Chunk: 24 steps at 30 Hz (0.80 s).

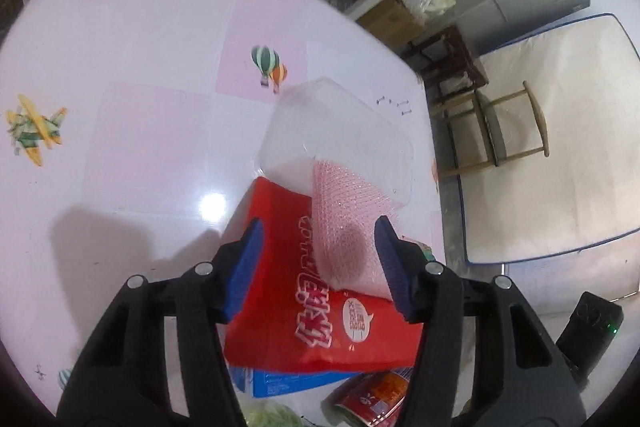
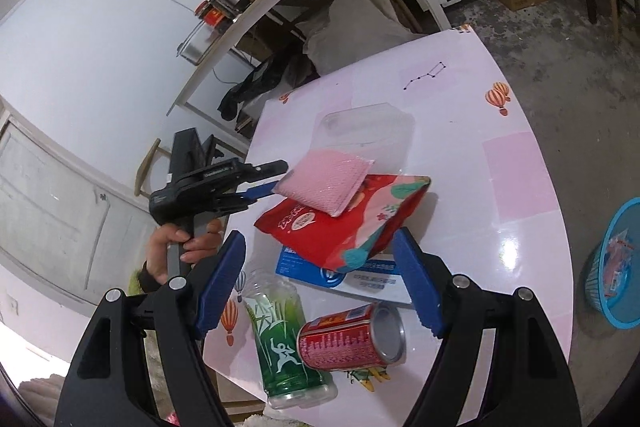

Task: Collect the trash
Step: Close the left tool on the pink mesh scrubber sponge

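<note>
A pink bubble-wrap pouch (image 1: 340, 227) lies on a red snack bag (image 1: 288, 307), leaning against a clear plastic container (image 1: 340, 131). My left gripper (image 1: 318, 267) stands open around the pouch; its right pad touches the pouch's edge and its left pad is apart. In the right wrist view the left gripper (image 2: 280, 177) reaches the pouch (image 2: 324, 183) from the left. My right gripper (image 2: 318, 283) is open and holds nothing, above a blue box (image 2: 368, 279), a green-labelled bottle (image 2: 280, 347) and a red can (image 2: 348, 339), both lying on their sides.
The pink table (image 2: 500, 187) ends close behind the clear container (image 2: 364, 127). A blue basket (image 2: 616, 267) with scraps sits on the floor to the right. A person's hand (image 2: 176, 247) holds the left gripper's handle. A wooden chair (image 1: 500, 131) and a mattress (image 1: 560, 147) lie beyond the table.
</note>
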Motion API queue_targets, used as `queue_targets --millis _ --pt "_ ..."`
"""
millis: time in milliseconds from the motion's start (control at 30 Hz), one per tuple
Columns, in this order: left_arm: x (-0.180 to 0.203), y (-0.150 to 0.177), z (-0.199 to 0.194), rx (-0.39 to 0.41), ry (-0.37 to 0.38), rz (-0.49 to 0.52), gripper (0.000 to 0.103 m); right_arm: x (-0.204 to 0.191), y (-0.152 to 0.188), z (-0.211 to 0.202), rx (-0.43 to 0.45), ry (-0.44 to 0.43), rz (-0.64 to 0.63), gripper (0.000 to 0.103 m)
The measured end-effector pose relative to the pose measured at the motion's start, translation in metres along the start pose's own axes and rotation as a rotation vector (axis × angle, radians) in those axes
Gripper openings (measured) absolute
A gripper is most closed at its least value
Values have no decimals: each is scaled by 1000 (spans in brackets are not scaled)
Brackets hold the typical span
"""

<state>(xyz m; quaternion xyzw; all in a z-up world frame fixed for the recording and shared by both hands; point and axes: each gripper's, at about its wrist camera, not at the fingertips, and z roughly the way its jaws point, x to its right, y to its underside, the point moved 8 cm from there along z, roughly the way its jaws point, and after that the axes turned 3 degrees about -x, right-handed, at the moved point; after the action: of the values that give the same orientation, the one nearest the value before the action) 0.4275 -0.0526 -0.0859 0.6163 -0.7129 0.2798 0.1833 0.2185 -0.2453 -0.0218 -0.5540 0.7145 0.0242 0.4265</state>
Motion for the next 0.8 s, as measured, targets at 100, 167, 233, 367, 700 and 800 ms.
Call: queue_targets --millis 100,167,233,367,700,800 --pt "0 1 10 -28 19 -9 50 6 0 0 1 -2 13 74" --pt "-2 1 17 -45 29 -25 47 9 0 0 1 -3 19 74" --pt "-3 1 22 -57 49 -42 45 11 1 0 1 -7 26 74" --pt "-5 1 30 -84 96 -88 35 16 5 -1 2 -8 40 74" --pt "-8 8 37 -71 162 -150 21 27 11 -13 20 -5 68 74" --pt "-8 11 26 -52 193 -160 20 28 12 -16 24 -3 74 74"
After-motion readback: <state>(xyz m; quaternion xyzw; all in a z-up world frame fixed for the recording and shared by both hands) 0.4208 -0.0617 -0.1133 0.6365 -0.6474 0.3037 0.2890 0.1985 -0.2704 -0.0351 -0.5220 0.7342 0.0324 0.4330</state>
